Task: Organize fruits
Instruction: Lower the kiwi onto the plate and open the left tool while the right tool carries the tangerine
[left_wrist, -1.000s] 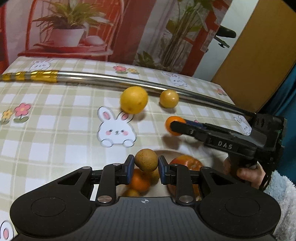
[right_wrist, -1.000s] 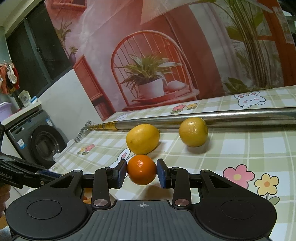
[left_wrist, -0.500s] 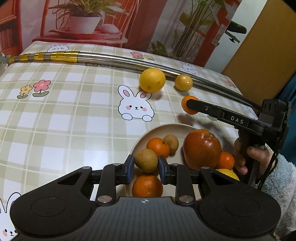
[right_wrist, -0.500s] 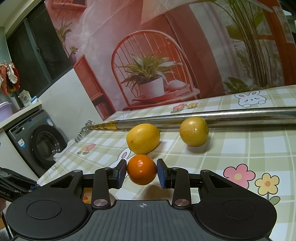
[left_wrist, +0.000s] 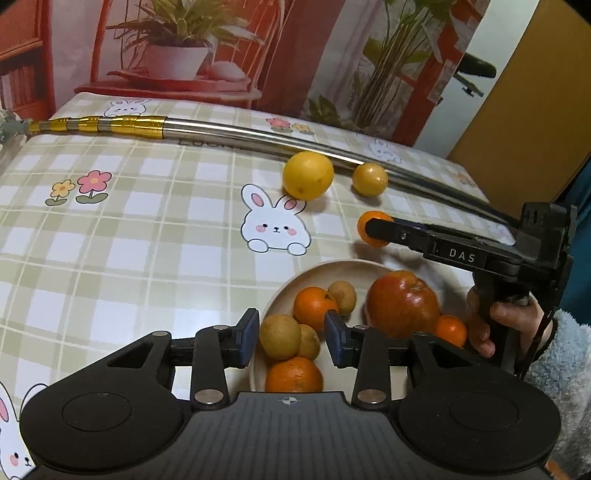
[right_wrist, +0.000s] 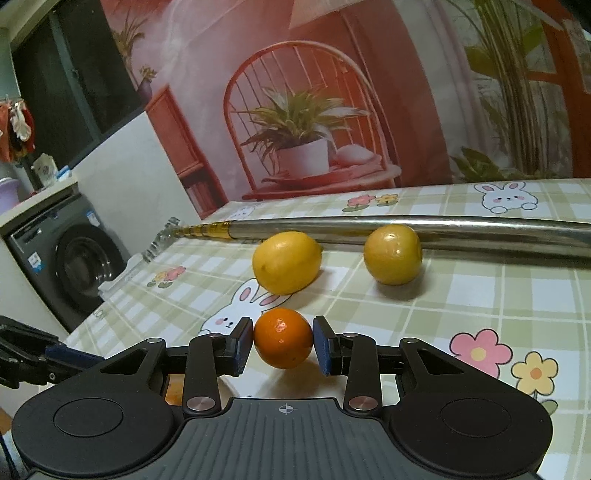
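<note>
Released by the now spread left gripper (left_wrist: 291, 341), one brown fruit (left_wrist: 280, 336) lies in the plate (left_wrist: 325, 271); one mandarin (right_wrist: 283, 338) is clamped by the right gripper (right_wrist: 283, 345); two yellow fruits (right_wrist: 286, 261) lie loose.

Left gripper (left_wrist: 289, 338) level, jaws spread apart. Right gripper (right_wrist: 283, 340) level, jaws clamped; hand (left_wrist: 496, 319) wraps its grip.

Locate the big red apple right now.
In the left wrist view the apple sits on the right side of the plate, beside an orange and just beyond the open left tool.
</note>
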